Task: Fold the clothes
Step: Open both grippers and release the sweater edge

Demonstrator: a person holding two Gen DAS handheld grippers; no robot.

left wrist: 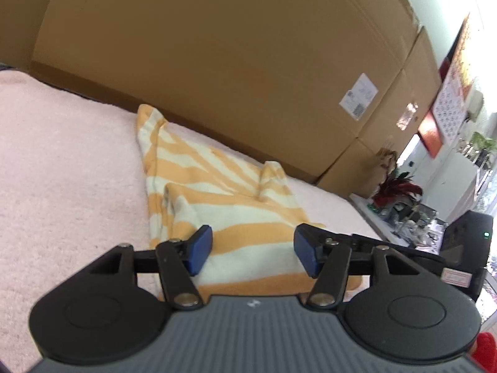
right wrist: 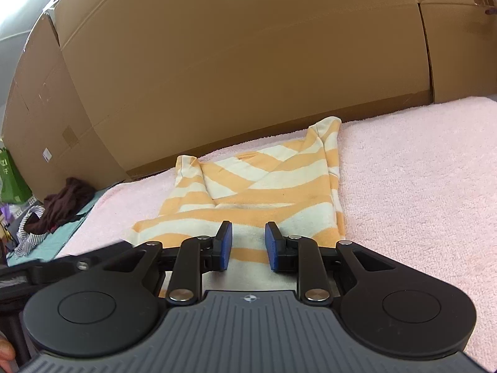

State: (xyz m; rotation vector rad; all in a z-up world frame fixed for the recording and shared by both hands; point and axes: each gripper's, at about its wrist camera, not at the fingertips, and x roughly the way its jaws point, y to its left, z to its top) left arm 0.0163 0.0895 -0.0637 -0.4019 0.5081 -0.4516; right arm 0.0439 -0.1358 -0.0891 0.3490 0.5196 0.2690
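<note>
An orange-and-cream striped garment [left wrist: 217, 192] [right wrist: 264, 192] lies partly folded on a pink fleece blanket [left wrist: 62, 155] [right wrist: 419, 171], its sleeves turned in over the body. My left gripper [left wrist: 253, 236] hovers over the garment's near hem, open wide, with only flat cloth below its blue pads. My right gripper [right wrist: 248, 230] stands over the same hem with a narrow gap between its blue pads. It is open, and the cloth under it lies flat and unpinched.
Tall cardboard boxes [left wrist: 217, 46] [right wrist: 248, 46] wall off the far side of the blanket. A dark clothes pile [right wrist: 65, 199] lies off the blanket's left edge. A red-leaved plant [left wrist: 397, 189] and clutter sit beyond the right edge.
</note>
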